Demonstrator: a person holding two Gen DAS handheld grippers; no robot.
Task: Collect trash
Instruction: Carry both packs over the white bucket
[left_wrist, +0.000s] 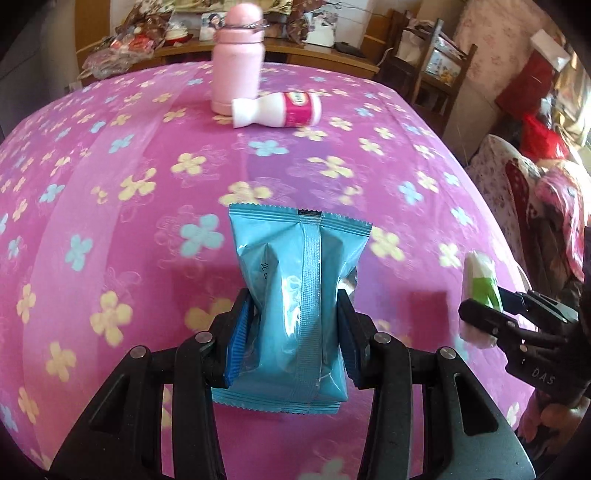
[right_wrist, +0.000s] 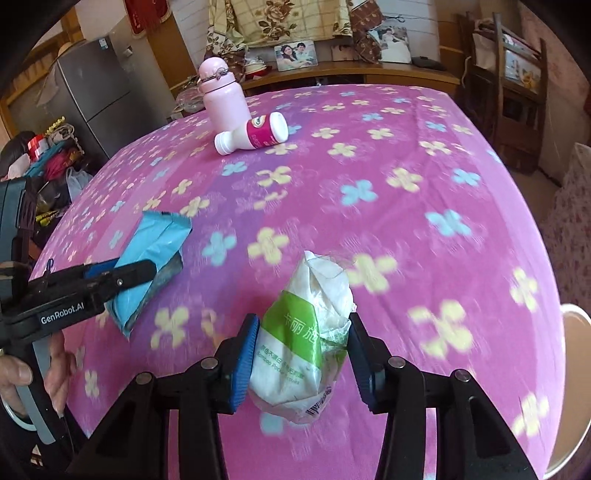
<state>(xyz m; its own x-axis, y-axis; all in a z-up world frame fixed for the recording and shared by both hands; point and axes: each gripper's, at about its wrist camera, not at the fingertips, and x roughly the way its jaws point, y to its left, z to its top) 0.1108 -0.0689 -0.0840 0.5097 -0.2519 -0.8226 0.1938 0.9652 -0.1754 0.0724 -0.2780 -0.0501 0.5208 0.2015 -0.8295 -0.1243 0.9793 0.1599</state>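
Note:
My left gripper (left_wrist: 295, 321) is shut on a blue snack packet (left_wrist: 295, 280) and holds it above the pink flowered tablecloth (left_wrist: 129, 166). The packet also shows in the right wrist view (right_wrist: 151, 258), at the left. My right gripper (right_wrist: 301, 354) is shut on a white and green tissue pack (right_wrist: 306, 332), also held over the table. That pack shows in the left wrist view (left_wrist: 480, 291) at the right edge. A white and pink plastic bottle (left_wrist: 277, 109) lies on its side at the far end; it also shows in the right wrist view (right_wrist: 255, 134).
A pink flask (left_wrist: 236, 62) stands upright just behind the lying bottle. A wooden cabinet (right_wrist: 351, 72) with framed photos stands behind the table. A wooden chair (left_wrist: 439, 74) stands at the far right and a grey fridge (right_wrist: 96, 96) at the far left.

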